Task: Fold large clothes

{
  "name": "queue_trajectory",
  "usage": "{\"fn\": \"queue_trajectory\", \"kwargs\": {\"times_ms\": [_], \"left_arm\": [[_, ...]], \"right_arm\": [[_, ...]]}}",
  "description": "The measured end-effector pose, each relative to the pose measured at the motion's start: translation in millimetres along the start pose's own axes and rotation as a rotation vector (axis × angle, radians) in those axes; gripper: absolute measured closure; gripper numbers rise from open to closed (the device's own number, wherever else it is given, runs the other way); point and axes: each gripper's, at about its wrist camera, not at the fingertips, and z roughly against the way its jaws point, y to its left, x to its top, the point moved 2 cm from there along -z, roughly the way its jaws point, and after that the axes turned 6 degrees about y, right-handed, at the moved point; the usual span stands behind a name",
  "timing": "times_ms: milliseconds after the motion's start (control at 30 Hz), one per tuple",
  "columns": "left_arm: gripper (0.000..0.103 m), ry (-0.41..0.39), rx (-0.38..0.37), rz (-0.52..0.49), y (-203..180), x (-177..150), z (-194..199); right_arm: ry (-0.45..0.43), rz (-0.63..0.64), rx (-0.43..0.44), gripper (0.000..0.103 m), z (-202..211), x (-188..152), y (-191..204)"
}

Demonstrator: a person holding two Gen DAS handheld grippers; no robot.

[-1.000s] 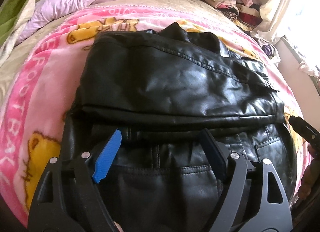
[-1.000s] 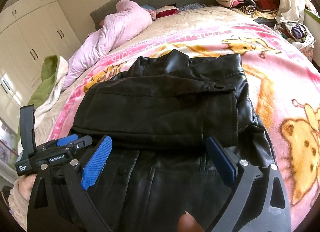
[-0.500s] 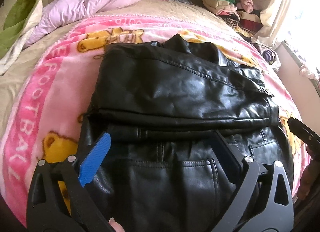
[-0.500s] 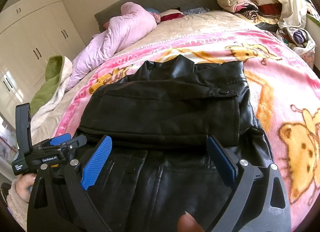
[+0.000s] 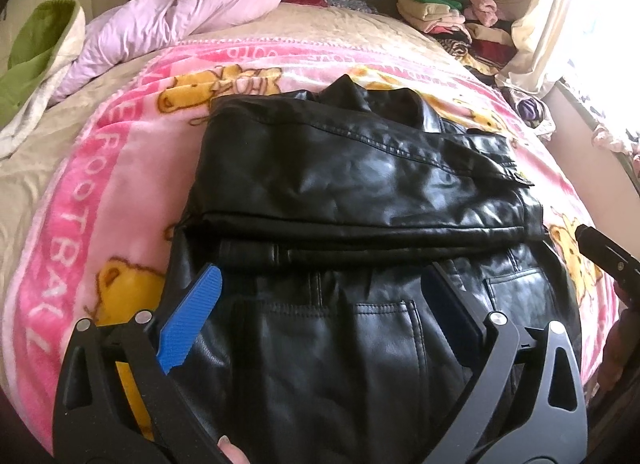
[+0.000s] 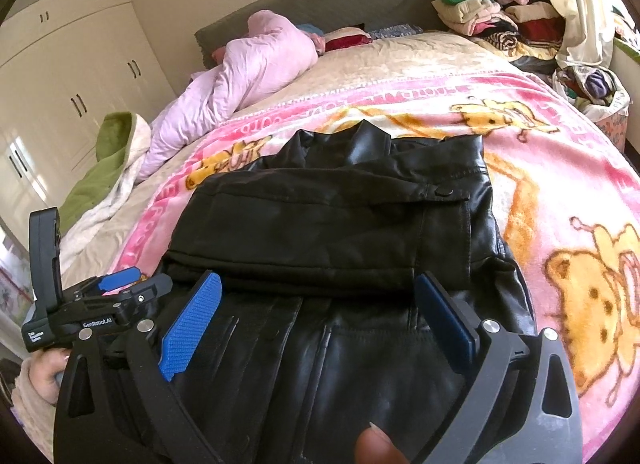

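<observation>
A black leather jacket point(image 5: 360, 183) point(image 6: 320, 232) lies on a pink cartoon-bear blanket point(image 5: 100, 191) point(image 6: 560, 167). Its sleeves are folded across the chest and its collar points to the far side. My left gripper point(image 5: 320, 276) hovers open over the jacket's lower half, with nothing between its blue pads. My right gripper point(image 6: 318, 280) hangs open the same way above the hem on the other side. In the right wrist view the left gripper point(image 6: 100, 304) shows at the jacket's left edge. In the left wrist view the right gripper point(image 5: 608, 260) shows at the jacket's right edge.
A crumpled lilac quilt point(image 5: 180, 15) point(image 6: 248, 75) and a green-lined garment point(image 5: 36, 47) lie at the far left of the bed. Stacked folded clothes point(image 5: 448, 19) point(image 6: 480, 11) sit at the far right by a curtain. White wardrobes point(image 6: 60, 83) line the left wall.
The left gripper's jaws have spread wider. Both grippers have lifted and drawn back a little from the jacket, so more of the bed shows. The jacket has not moved.
</observation>
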Motion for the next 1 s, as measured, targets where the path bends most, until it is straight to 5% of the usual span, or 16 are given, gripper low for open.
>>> {"fn": "queue_trajectory", "kwargs": {"times_ms": [1000], "left_arm": [[0.01, 0.006, 0.01, 0.021, 16, -45, 24]], "right_arm": [[0.029, 0.023, -0.042, 0.006, 30, -36, 3]]}}
